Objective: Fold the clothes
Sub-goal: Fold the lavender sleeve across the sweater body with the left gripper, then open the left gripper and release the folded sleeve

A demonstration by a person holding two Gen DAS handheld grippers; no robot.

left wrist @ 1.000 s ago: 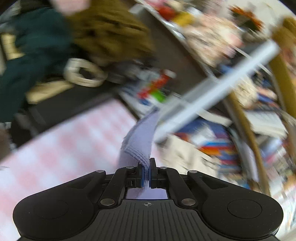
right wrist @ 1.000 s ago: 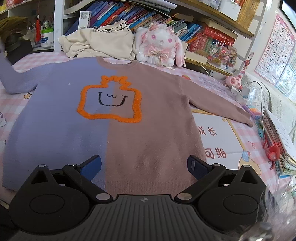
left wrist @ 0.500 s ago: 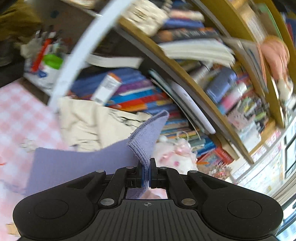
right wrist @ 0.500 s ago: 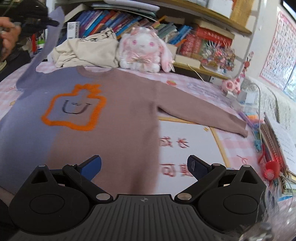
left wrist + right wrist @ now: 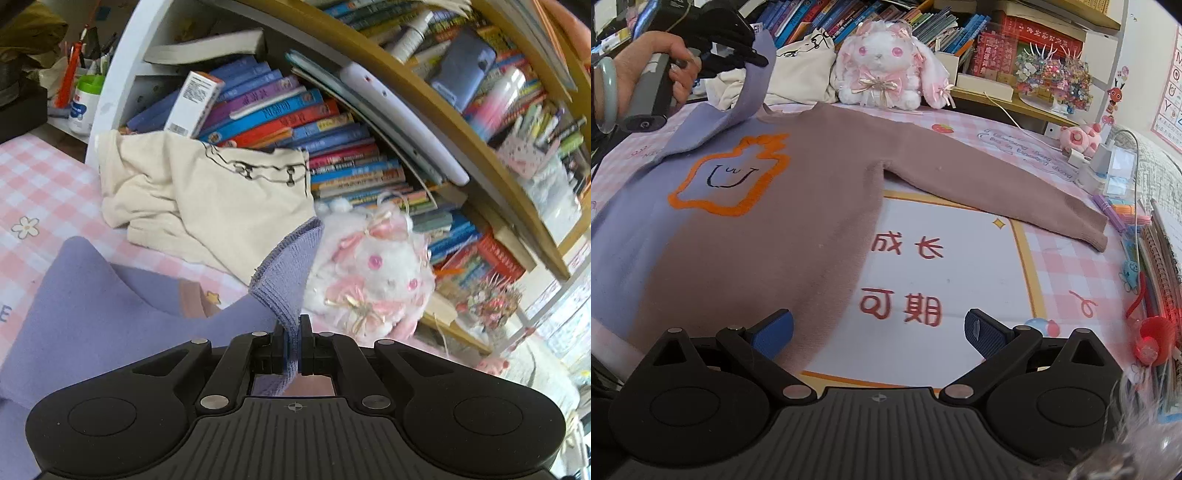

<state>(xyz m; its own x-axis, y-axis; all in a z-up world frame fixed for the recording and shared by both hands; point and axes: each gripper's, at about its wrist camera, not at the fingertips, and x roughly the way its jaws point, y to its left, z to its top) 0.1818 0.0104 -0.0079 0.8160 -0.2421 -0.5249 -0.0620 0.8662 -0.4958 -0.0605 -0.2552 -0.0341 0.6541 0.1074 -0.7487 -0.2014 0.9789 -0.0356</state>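
Nearest, R tongs spread wide, nothing between the pads, hovering over the bottom hem of the sweater and the printed mat beside it. Sweater lies face up, flat on the pink checked surface; purple half on one side, brown half on the other, orange outline in the middle. Brown sleeve stretched out flat across the mat, untouched. Further back, L tongs pressed together, pinching the cuff of the purple sleeve, lifted clear of the surface, a hand on the grip. Behind: cream cloth in a heap, plush rabbit, shelf of books. Step in hand, as I read it: first sleeve fold, purple sleeve being brought in over the chest. Next calls for laying that sleeve flat across the body w/o dragging the shoulder, then letting go; R side prob. then takes the brown cuff for the matching fold.
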